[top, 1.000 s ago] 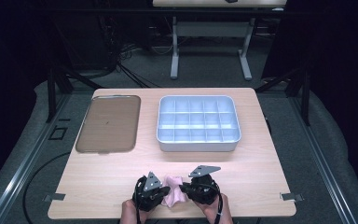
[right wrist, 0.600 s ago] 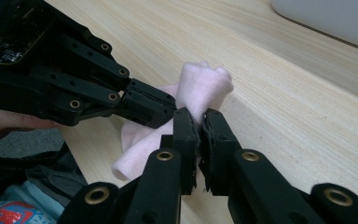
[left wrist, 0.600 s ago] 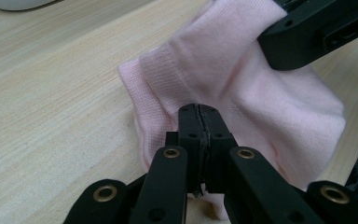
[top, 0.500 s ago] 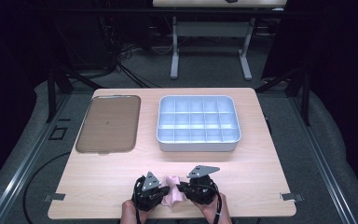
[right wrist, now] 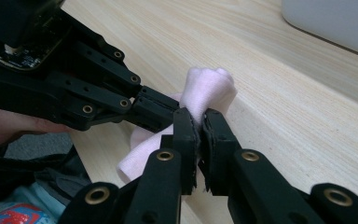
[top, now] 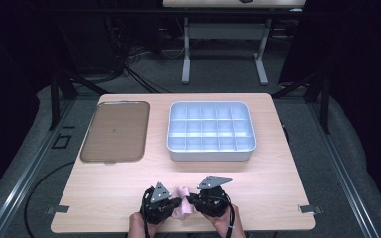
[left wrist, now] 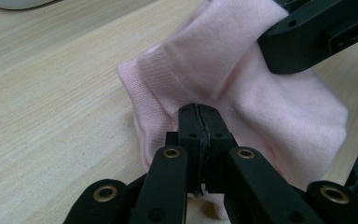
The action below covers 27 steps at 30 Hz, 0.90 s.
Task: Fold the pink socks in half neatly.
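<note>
Nothing has shifted since the earlier frame. Both the left gripper (top: 171, 206) and right gripper (top: 192, 201) stay clenched on the pink sock (top: 182, 206), which sits between them at the table's (top: 258, 178) near edge.

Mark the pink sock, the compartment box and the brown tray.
pink sock (left wrist: 242, 93), left gripper view, on its knit middle.
compartment box (top: 209, 154), high view, on its near wall.
brown tray (top: 116, 131), high view, on its bare floor.

Left tool (top: 171, 208) clamped closed, right tool (top: 192, 199) clamped closed, tips facing
</note>
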{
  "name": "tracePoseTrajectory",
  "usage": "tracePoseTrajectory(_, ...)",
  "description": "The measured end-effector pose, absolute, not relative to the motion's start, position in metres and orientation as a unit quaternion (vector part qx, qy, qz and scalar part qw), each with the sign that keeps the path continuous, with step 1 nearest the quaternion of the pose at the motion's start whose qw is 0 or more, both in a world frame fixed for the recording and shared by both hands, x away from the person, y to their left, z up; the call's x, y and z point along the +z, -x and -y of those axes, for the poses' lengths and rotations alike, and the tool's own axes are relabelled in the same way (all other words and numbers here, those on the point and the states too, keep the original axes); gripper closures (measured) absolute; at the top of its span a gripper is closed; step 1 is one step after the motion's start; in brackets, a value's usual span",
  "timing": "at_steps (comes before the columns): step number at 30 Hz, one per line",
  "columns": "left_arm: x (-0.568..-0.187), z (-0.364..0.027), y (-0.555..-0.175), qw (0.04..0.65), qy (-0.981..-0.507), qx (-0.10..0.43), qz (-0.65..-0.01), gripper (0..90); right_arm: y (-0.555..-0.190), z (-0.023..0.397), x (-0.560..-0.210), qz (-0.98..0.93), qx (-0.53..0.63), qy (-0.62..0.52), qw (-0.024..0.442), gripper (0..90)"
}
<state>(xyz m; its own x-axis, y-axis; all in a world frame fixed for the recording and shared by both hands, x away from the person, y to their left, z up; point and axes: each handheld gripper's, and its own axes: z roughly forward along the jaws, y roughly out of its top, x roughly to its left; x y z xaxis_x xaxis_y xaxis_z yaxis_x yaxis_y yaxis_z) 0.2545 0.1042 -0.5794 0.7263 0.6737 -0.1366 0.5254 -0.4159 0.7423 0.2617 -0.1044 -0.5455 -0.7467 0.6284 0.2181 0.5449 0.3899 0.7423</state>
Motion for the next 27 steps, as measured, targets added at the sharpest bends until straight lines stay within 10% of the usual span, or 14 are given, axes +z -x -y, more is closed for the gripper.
tracePoseTrajectory(27, -0.581, -0.082, -0.275, 0.441, -0.832, 0.035, -0.335, 88.3, -0.269, 0.13, -0.556, -0.799, 0.437, -0.411, 0.033, 85.3)
